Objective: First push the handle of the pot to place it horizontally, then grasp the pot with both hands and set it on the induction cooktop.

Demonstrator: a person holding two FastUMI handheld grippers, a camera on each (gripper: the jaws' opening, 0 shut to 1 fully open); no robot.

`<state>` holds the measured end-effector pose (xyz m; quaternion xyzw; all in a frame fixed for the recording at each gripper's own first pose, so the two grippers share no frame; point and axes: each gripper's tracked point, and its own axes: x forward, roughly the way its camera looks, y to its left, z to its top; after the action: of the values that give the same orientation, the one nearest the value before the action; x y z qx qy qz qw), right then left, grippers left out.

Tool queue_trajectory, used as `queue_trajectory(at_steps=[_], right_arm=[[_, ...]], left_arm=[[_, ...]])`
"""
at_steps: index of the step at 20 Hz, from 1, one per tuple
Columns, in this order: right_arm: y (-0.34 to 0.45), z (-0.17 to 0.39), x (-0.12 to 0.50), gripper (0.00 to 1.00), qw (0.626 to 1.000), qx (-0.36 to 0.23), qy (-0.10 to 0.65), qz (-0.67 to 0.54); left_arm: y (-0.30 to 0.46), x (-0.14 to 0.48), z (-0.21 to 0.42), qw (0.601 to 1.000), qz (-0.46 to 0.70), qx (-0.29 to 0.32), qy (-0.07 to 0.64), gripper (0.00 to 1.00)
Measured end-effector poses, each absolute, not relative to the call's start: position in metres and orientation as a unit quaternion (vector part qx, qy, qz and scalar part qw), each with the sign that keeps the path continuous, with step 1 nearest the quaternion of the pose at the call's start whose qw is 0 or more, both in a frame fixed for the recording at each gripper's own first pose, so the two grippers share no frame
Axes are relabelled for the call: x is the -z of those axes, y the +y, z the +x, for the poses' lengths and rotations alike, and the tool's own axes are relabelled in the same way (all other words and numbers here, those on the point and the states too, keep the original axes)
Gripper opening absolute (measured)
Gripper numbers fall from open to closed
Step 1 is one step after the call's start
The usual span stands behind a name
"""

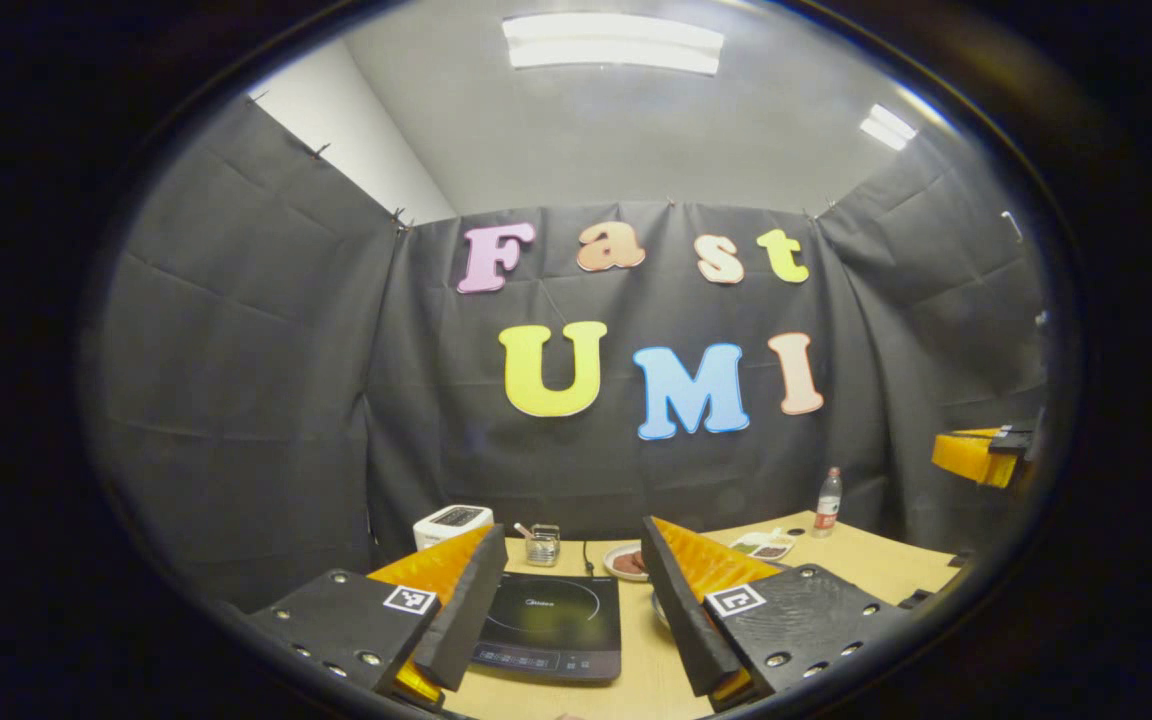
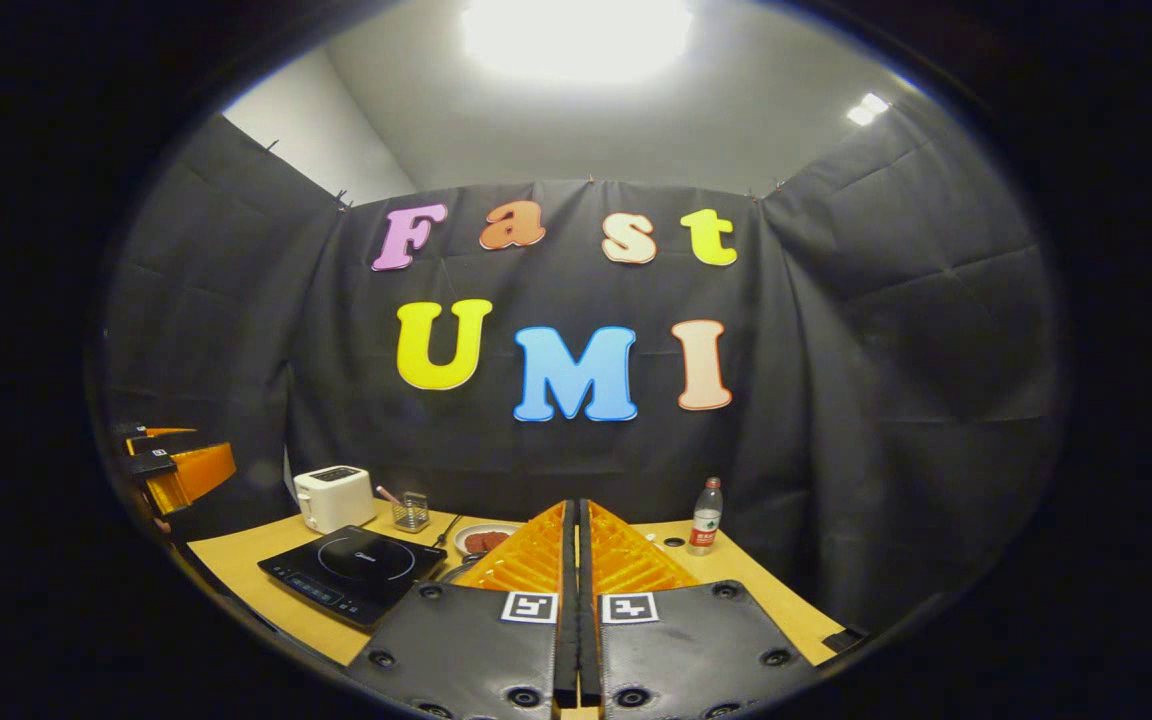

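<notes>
In the left gripper view, the left gripper (image 1: 568,590) is hovering above the near edge of the tabletop (image 1: 866,560) with its jaws standing wide apart and nothing between them. Through the gap the cooktop (image 1: 548,625) is lying flat on the tabletop, its glass bare, so no pot is sitting on it. Just right of the cooktop, a pale curved rim (image 1: 658,608) is peeking out from behind the right-hand finger; this may be the pot, but too little is showing to tell, and no handle can be made out. Toward the far edge a toaster (image 1: 451,522), a small glass holder (image 1: 542,545), a plate (image 1: 626,562) and a bottle (image 1: 827,503) are standing, with a tray (image 1: 764,545) lying near the bottle. The right gripper (image 1: 981,455) is hanging off at the right side, well above the tabletop. In the right gripper view, the right gripper (image 2: 576,575) is pointing across the tabletop (image 2: 236,570) with its jaws pressed together on nothing. The cooktop (image 2: 351,572) is lying toward the left near corner, again bare, with the toaster (image 2: 334,497) and glass holder (image 2: 410,511) behind it, the plate (image 2: 484,540) just left of the fingers and the bottle (image 2: 704,517) at the far edge. The left gripper (image 2: 181,470) is showing at the left, raised clear of everything. As a judgement, the task is barely starting: neither gripper is touching anything, so pushing the handle level, the two-handed grasp and the placing are all still left to do.
</notes>
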<state>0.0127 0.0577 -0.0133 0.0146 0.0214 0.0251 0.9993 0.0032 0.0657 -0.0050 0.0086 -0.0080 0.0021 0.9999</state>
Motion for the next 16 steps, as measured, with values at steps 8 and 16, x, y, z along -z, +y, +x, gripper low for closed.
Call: queue_trajectory(at_steps=[8,16], right_arm=[[0.084,0.031,0.078,0.02,0.988,-0.097,0.118,0.001],[0.090,0.060,0.168,0.02,0.952,-0.198,0.235,-0.017]], left_arm=[[0.082,0.018,0.010,1.000,0.013,-0.020,0.001,0.79],[0.077,0.022,0.043,0.997,0.020,-0.071,0.011,0.79]])
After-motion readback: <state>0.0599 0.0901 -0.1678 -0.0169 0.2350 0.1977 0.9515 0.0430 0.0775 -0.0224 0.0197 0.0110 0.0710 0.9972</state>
